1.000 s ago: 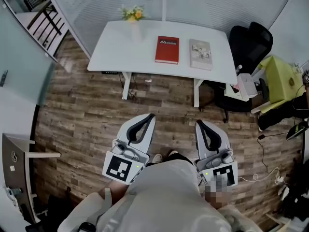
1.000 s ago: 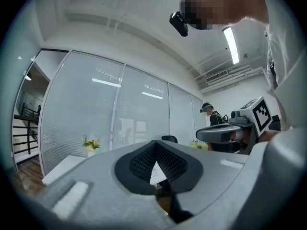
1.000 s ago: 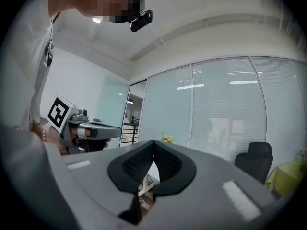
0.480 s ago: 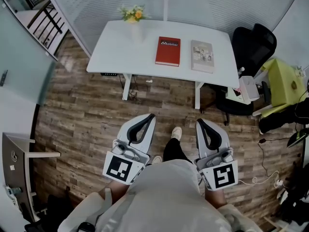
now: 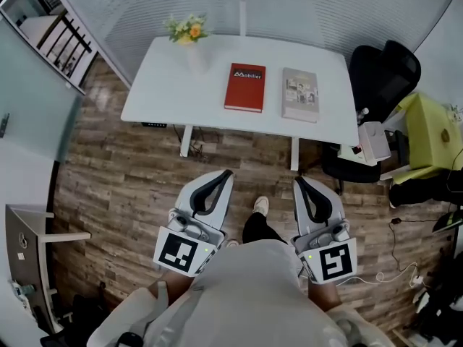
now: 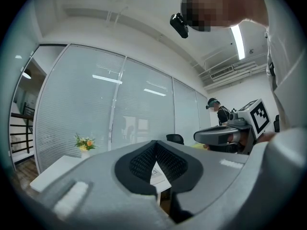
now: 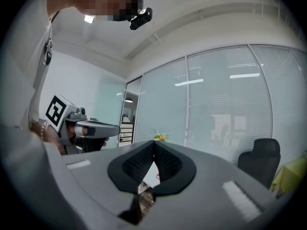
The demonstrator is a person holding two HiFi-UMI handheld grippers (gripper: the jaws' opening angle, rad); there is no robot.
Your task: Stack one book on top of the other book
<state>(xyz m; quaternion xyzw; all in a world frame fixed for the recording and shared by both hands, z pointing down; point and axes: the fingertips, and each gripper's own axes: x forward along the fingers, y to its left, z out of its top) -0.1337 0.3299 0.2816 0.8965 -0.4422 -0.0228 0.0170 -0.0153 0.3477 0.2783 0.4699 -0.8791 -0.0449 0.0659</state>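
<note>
left gripper [image 5: 225, 173] and right gripper [image 5: 297, 182] both have fingers pressed together, holding nothing, well apart from the red book [image 5: 244, 87] and grey book [image 5: 300, 95] on the counter [image 5: 159, 85].

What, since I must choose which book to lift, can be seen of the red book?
The red book is a rectangular volume with white lettering across the top of its cover. It lies closed and flat, cover up, near the middle of the white table, with a clear gap to the grey book on its right. Only the table touches it.
</note>
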